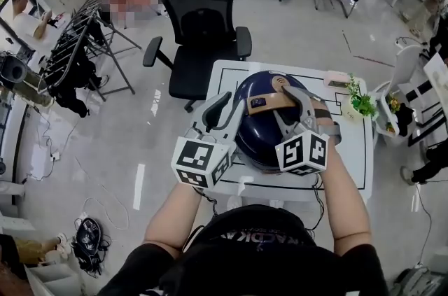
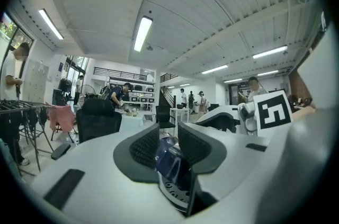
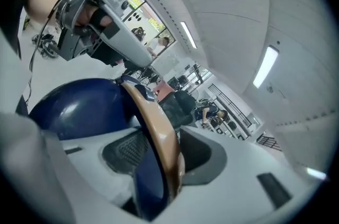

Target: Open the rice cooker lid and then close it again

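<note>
Right gripper (image 3: 159, 157) clenched on the tan handle (image 3: 151, 112) running between its jaws, left gripper (image 2: 168, 143) released with a dark blue bit of the rice cooker (image 2: 170, 166) sitting in its gap unpinched; likely best: keep right grip firm, follow hinge arc, left steadies body.

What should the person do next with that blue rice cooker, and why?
Probably raise the right hand-held gripper a little to swing the lid up: its jaws clamp the tan handle on the rice cooker, and the lid looks not yet open.
</note>
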### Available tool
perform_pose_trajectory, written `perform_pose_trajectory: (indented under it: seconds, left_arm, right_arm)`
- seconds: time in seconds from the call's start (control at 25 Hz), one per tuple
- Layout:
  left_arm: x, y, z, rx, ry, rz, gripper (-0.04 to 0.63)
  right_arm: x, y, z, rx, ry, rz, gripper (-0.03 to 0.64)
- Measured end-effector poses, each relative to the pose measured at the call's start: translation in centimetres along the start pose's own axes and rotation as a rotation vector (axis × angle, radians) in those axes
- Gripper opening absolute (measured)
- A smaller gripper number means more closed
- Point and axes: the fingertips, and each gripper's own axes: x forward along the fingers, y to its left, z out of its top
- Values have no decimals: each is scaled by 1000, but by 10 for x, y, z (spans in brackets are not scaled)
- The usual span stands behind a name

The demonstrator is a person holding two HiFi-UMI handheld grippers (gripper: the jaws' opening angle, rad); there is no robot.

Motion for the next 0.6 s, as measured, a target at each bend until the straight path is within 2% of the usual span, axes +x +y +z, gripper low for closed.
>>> perform_pose_trajectory:
  seconds: [0.16,0.36,0.6]
  left_arm:
    - [-5,4,18,-3,-40,15,114]
    - [-2,-4,19,-16,-45,17,117]
    - [13,-27,10,-17,-25,-31,126]
  right_arm:
    - [-14,-28,-7,139,-67,-24,183]
    - [-33,-62,-26,322,-154,-37,178]
    - [-54,-101,-59,569,-241,-58,175]
